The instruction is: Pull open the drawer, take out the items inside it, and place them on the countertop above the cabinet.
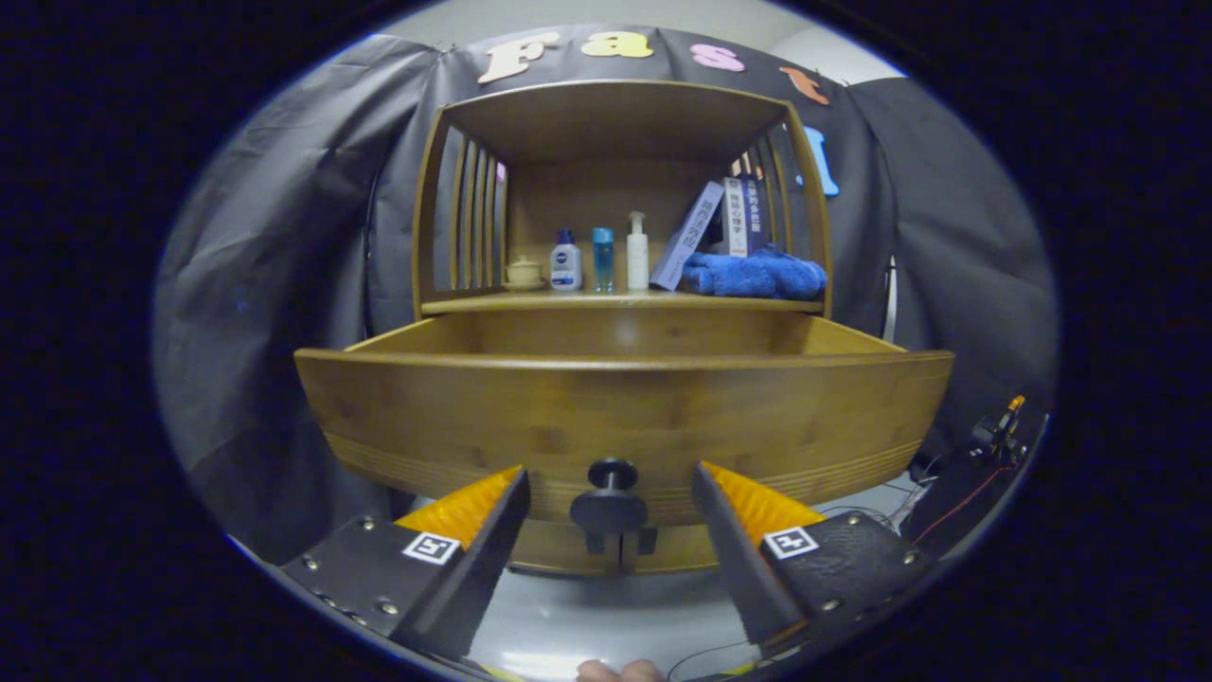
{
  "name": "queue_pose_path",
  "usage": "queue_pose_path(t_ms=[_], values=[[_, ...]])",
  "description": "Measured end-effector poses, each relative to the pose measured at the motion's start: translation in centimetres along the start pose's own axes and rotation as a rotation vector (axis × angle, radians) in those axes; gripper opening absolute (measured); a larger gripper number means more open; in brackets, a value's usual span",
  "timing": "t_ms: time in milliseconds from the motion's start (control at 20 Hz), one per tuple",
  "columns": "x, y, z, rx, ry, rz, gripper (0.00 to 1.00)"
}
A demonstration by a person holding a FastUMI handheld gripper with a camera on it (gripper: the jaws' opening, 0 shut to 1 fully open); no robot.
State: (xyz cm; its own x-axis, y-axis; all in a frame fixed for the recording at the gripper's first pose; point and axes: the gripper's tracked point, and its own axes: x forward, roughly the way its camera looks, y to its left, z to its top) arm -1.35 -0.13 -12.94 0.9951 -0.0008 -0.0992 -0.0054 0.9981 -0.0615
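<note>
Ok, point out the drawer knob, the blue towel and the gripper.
drawer knob (612, 474), gripper view, on its round head, between the open fingers.
blue towel (755, 276), gripper view, on the middle of its folded bulk, on the shelf.
gripper (611, 488), gripper view, midway between its fingertips, fingers apart either side of the knob.

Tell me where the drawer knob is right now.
In the gripper view, the knob sits low on the pulled-out drawer front, centred between the open gripper fingers, touching neither.
</note>
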Motion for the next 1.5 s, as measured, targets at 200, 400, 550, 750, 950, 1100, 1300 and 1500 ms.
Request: queue_pose_path(t_ms=[200,400,550,750,950,1100,1300,1500], values=[[-1.0,-0.7,5.5,0.017,-0.068,-0.007,0.98],[0.0,-0.8,9.1,-0.018,-0.067,-0.039,0.98],[1.8,-0.1,10.9,-0.028,-0.046,-0.054,0.98],[5.6,1.7,12.8,-0.030,0.016,-0.008,0.98],[10.1,2.0,11.1,-0.049,0.216,0.005,0.98],[12.1,0.8,7.5,-0.139,0.408,-0.036,0.99],[12.5,1.7,3.0,-0.064,0.676,-0.028,0.99],[14.2,-0.4,-1.1,-0.129,0.810,-0.076,0.99]])
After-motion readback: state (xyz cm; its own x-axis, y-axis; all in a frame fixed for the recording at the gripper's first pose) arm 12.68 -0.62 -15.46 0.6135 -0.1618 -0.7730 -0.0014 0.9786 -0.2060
